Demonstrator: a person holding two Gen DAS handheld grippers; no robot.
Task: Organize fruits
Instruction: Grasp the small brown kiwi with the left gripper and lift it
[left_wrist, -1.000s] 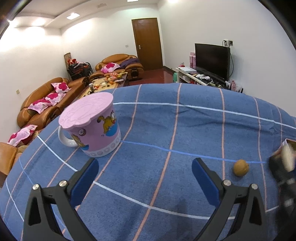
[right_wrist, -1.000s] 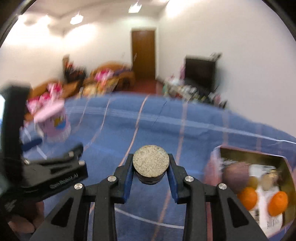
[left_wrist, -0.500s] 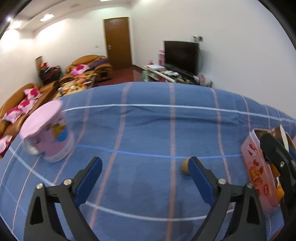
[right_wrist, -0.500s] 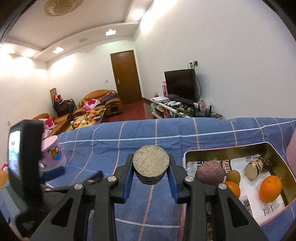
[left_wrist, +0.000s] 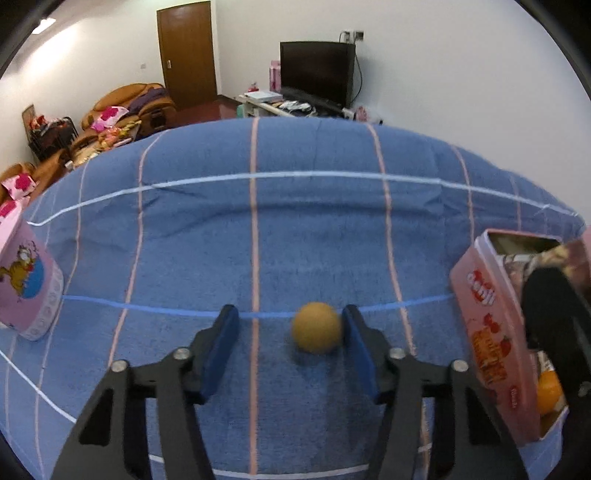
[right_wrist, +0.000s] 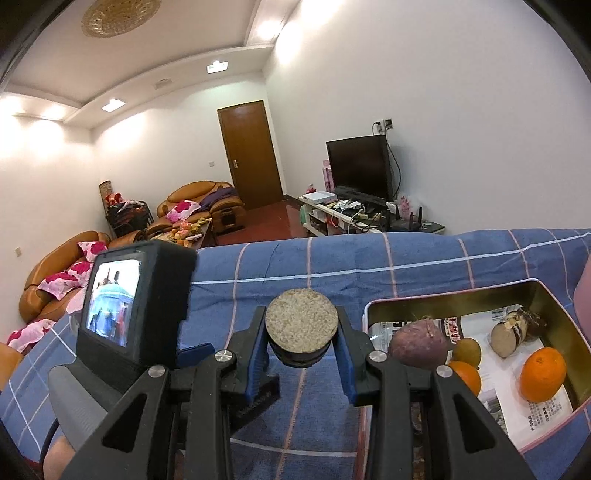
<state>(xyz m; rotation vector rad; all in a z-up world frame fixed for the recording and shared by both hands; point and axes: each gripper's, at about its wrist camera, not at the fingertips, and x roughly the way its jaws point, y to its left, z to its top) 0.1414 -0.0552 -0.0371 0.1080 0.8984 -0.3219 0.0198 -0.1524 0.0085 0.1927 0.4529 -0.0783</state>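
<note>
A small round tan fruit (left_wrist: 317, 327) lies on the blue checked cloth (left_wrist: 295, 236). My left gripper (left_wrist: 290, 332) is open around it, the fruit close to the right finger (left_wrist: 360, 354). My right gripper (right_wrist: 301, 343) is shut on a round dark disc with a rough tan face (right_wrist: 301, 324), held above the cloth beside the pink tin (right_wrist: 554, 295). The tin holds a purple sweet potato (right_wrist: 419, 345), oranges (right_wrist: 543, 373), a small brown fruit (right_wrist: 467, 349) and a cut root piece (right_wrist: 513, 330). The tin also shows in the left wrist view (left_wrist: 487, 314).
A pink cartoon mug (left_wrist: 26, 280) stands on the cloth at the far left. The left gripper's camera body (right_wrist: 136, 302) is close on the left in the right wrist view. Sofas, a door and a TV are behind the table.
My left gripper swung right, away from the mug, and came down around the tan fruit. My right gripper rose with the disc and settled beside the tin.
</note>
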